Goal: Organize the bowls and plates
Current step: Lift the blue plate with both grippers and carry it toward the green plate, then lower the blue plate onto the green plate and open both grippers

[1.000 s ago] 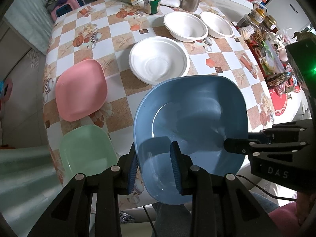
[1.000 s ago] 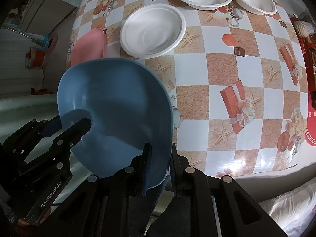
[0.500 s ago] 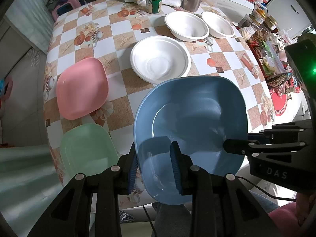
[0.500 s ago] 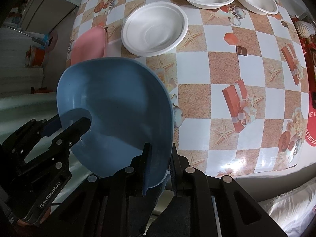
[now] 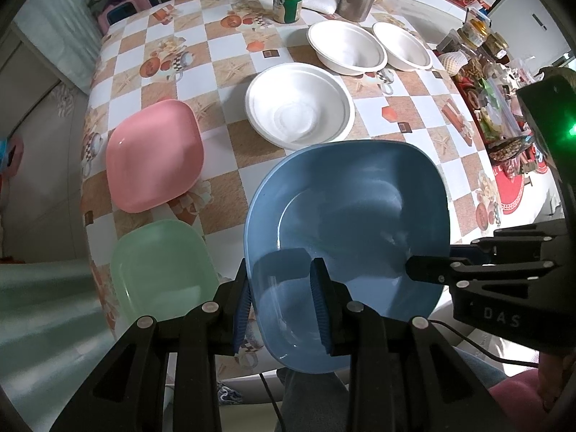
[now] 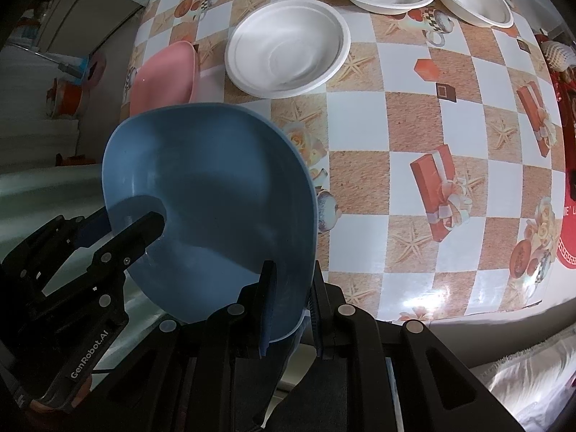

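Unchanged from a second ago: blue plate (image 5: 345,223), smooth rounded-square plastic, held aloft off the desk's (image 6: 424,115) near edge. Clamped at two rim spots: left gripper (image 5: 280,302) fingers narrow across its edge, right gripper (image 6: 289,309) fingers nearly closed on the rim. Beyond the blue plate, a round white bowl (image 5: 300,106); left of it, pink plate (image 5: 154,154). Green plate (image 5: 162,270) seen only from the left wrist.

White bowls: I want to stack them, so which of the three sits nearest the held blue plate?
The lone white bowl just beyond the blue plate. The other two bowls sit side by side farther back.
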Demonstrator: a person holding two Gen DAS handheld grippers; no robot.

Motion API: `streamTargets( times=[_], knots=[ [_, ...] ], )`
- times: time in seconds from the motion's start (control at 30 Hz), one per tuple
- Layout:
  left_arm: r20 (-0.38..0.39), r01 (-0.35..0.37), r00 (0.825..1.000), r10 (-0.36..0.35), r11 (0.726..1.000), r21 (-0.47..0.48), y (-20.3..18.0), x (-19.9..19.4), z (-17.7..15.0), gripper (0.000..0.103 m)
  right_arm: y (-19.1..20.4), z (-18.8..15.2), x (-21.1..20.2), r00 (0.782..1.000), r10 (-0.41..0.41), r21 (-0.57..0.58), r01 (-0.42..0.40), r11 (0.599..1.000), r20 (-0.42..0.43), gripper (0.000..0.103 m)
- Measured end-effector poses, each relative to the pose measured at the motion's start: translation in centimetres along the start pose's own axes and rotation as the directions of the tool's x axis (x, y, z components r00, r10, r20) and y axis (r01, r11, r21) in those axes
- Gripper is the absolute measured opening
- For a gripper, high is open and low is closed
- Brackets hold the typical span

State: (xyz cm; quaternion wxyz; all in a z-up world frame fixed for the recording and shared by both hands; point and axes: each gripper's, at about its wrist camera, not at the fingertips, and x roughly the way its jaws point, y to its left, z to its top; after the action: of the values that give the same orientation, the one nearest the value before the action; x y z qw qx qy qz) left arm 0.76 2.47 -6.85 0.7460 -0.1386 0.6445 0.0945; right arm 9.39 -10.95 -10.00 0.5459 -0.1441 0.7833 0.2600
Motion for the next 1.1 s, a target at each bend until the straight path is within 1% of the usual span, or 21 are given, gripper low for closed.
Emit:
streamTargets(
  times=[0.67, 0.8, 0.9, 1.1],
  knots=[
    [0.017, -0.003, 1.000, 0.004, 0.999, -0.041, 3.7, -0.8, -1.0, 0.034, 3.6, 0.7, 0.9, 1.000, -0.011, -0.038, 0.011, 0.999, -0.006, 0.020],
    [0.021, 0.003, 1.000, -0.001, 0.997, -0.076, 5.0, -0.9, -1.8, 0.034, 4.6, 0.7, 1.0, 1.000, -0.017, -0.054, 0.017, 0.998, -0.007, 0.020],
    [0.015, 0.005, 1.000, -0.004, 0.994, -0.110, 6.2, -0.7, -2.5, 0.034, 5.9, 0.6, 1.8, 0.999, -0.029, -0.083, 0.027, 0.996, -0.025, 0.020],
    [-0.021, 0.005, 1.000, -0.010, 0.980, -0.201, 9.1, 0.5, -4.8, 0.034, 8.2, 0.4, 3.8, 0.996, -0.047, -0.143, 0.036, 0.989, -0.074, 0.020]
  ],
)
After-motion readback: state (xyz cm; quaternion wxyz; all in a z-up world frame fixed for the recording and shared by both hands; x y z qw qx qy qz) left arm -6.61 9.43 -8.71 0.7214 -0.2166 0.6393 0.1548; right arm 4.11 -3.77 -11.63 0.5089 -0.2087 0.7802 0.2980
